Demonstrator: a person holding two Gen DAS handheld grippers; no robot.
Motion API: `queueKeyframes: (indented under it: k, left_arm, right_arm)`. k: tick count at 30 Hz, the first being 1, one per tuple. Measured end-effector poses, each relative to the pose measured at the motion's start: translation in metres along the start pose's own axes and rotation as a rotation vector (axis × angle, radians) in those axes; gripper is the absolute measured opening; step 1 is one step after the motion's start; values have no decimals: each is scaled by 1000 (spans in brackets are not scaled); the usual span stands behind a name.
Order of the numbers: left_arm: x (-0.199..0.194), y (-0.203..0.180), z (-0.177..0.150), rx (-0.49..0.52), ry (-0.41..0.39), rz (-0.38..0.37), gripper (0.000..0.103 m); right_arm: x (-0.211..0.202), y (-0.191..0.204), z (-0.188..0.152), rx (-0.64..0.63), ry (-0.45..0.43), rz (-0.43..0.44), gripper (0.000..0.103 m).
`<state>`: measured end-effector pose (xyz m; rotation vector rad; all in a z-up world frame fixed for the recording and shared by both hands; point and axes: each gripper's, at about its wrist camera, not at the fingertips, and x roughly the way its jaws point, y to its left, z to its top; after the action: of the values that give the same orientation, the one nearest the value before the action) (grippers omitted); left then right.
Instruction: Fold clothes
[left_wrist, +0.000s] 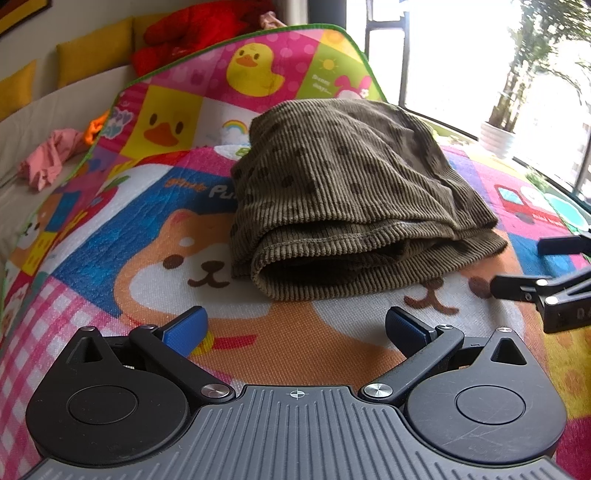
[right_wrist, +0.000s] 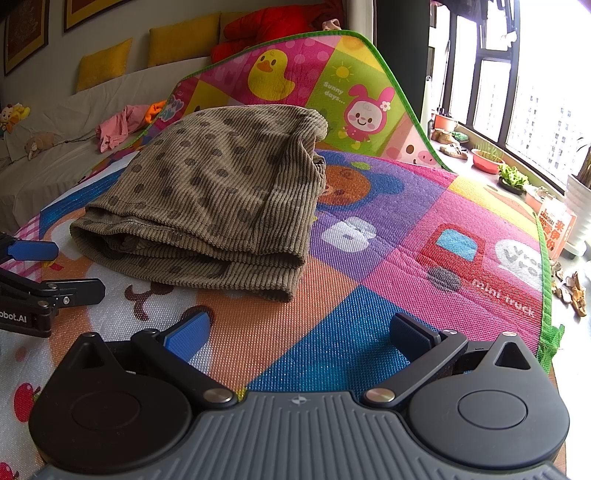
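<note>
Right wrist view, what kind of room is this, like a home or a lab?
Most likely a living room in a high-rise flat. A sofa with yellow cushions stands behind a children's play mat that bears folded trousers, and potted plants line a window sill facing tower blocks.

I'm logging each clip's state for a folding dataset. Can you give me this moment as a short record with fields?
garment: olive corduroy garment with dark dots, folded in layers
surface: cartoon play mat
left gripper: open, empty, short of the garment's near edge
right gripper: open, empty, over bare mat beside the garment
background: pink cloth on sofa
fold status: looks folded, nothing gripped
</note>
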<state>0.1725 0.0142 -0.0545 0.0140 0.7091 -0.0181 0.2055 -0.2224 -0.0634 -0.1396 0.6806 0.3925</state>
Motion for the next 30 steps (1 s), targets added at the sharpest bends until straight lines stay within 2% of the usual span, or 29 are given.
queueKeyframes:
  k: [2, 5, 13, 30]
  left_arm:
    - [-1, 1, 1, -7, 13, -7, 103]
    - [-4, -6, -2, 3, 18, 27, 103]
    - [-5, -6, -4, -15, 2, 41, 103]
    - [-5, -5, -5, -19, -4, 37, 103]
  right_arm:
    - [0, 0, 0, 0, 0, 0, 103]
    - [0, 0, 0, 0, 0, 0, 103]
    - [0, 0, 0, 1, 0, 1, 103]
    - [0, 0, 0, 0, -1, 0, 103]
